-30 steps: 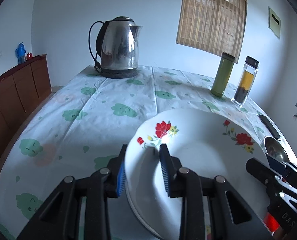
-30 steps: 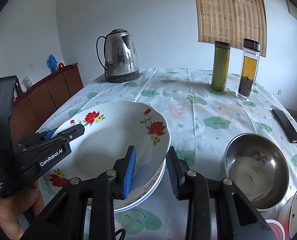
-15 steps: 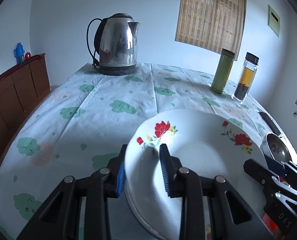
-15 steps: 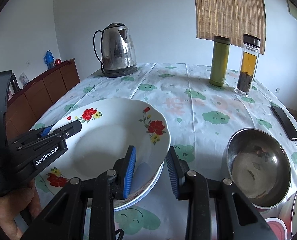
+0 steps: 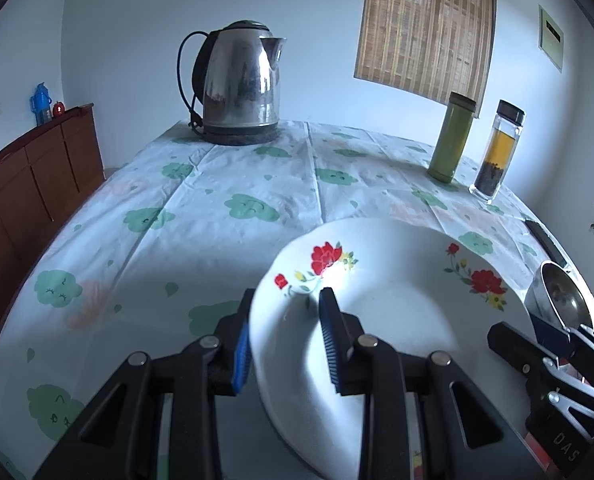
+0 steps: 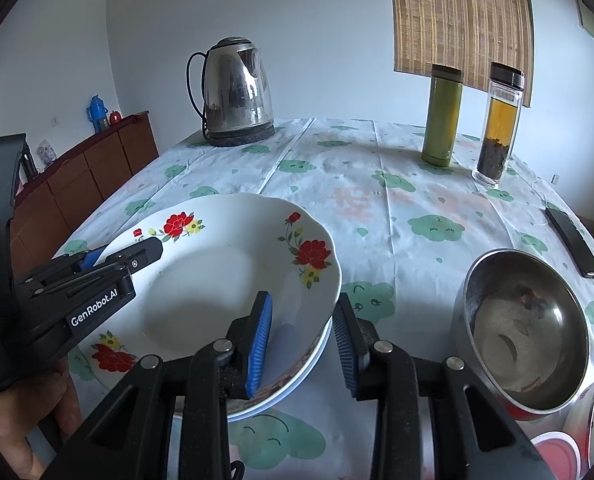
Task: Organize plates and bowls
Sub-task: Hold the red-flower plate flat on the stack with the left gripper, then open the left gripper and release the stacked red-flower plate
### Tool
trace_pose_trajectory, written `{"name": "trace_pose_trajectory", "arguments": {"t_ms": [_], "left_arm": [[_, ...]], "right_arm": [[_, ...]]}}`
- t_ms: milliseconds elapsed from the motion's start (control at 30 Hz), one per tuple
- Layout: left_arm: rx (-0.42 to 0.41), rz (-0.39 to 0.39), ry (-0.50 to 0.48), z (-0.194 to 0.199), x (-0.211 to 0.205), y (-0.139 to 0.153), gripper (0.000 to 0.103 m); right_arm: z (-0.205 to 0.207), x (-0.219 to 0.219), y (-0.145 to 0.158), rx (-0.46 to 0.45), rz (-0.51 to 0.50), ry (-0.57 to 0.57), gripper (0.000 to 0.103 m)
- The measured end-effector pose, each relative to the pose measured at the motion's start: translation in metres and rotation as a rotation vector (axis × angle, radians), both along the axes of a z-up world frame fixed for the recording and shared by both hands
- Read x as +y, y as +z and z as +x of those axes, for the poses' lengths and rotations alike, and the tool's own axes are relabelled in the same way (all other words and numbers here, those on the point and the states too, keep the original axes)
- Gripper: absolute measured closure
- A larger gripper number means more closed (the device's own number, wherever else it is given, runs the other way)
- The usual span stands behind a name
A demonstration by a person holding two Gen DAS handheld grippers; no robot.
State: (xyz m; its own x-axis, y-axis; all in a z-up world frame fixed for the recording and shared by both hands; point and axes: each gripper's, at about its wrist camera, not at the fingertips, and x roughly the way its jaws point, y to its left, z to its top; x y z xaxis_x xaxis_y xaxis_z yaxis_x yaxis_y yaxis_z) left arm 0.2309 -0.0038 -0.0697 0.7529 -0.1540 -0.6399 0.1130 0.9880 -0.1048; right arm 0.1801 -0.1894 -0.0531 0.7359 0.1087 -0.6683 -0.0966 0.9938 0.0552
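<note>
A white plate with red flowers (image 5: 397,308) (image 6: 217,280) is held up between both grippers. My left gripper (image 5: 285,344) straddles its left rim, one pad inside and one outside. My right gripper (image 6: 303,340) straddles its right rim the same way. The left gripper also shows in the right wrist view (image 6: 97,276). Another plate (image 6: 297,380) lies right under it on the table, its rim showing. A steel bowl (image 6: 525,332) stands on the table to the right.
A steel kettle (image 6: 235,92) stands at the far side of the flowered tablecloth (image 5: 217,220). A green flask (image 6: 443,114) and a glass tea bottle (image 6: 499,124) stand far right. A black phone (image 6: 573,242) lies near the right edge. A wooden cabinet (image 5: 25,184) is left.
Both grippers and the flowered plate have moved forward and a little upward over the table; the kettle looms larger. The grip on the plate rim is unchanged.
</note>
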Motion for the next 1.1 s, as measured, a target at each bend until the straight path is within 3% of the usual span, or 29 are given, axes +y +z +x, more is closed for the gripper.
{"name": "trace_pose_trajectory", "arguments": {"t_ms": [1100], "left_arm": [[0.015,0.05,-0.006,0.003,-0.004,-0.01,0.075]], "right_arm": [[0.007,0.004,-0.016,0.042,-0.033,-0.006,0.07]]}}
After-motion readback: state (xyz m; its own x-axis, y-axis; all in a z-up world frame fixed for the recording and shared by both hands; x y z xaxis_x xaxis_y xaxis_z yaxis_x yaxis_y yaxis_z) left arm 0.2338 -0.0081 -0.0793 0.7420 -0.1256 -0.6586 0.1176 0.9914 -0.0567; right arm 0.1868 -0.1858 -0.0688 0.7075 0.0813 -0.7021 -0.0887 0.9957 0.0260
